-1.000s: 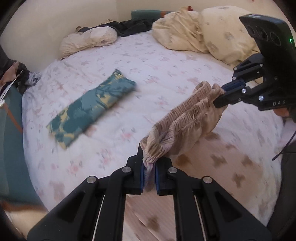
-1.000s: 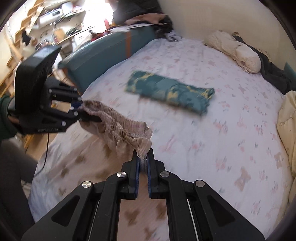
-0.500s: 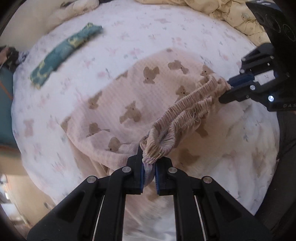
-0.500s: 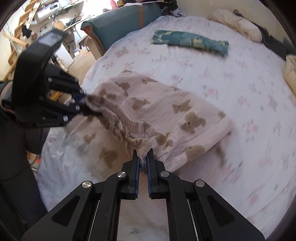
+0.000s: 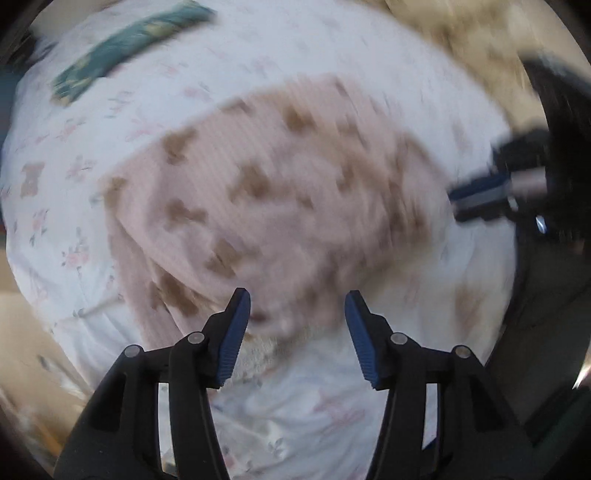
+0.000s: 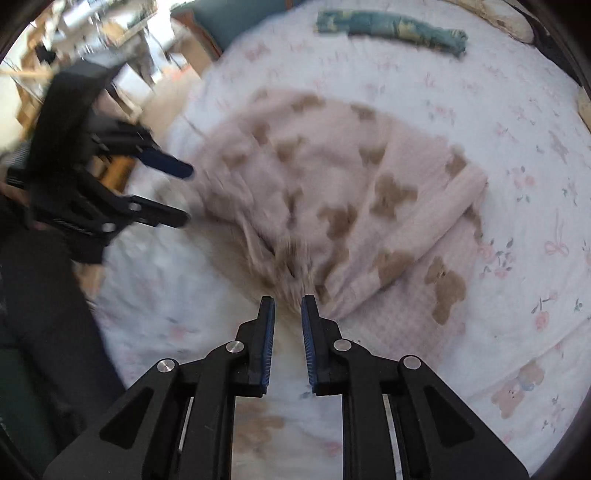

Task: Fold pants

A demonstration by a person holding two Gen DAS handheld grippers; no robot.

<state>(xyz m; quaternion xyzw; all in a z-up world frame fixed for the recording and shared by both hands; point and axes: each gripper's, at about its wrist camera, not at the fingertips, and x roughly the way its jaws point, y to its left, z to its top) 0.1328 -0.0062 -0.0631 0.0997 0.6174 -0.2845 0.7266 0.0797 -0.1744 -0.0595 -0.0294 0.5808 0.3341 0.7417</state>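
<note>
The beige pants with brown bear prints lie folded over on the white floral bed sheet; they also show in the right wrist view. My left gripper is open wide and empty, just above the near edge of the pants. My right gripper is open with a narrower gap, empty, at the waistband edge. The right gripper shows blurred at the right of the left wrist view. The left gripper shows open at the left of the right wrist view.
A folded teal patterned garment lies at the far side of the bed, also in the left wrist view. Cream bedding is piled at the head. The bed edge and floor are at the left.
Both grippers lowered the waistband onto the bed, folding the pants over, then opened and let go. The pants now lie on the sheet.
</note>
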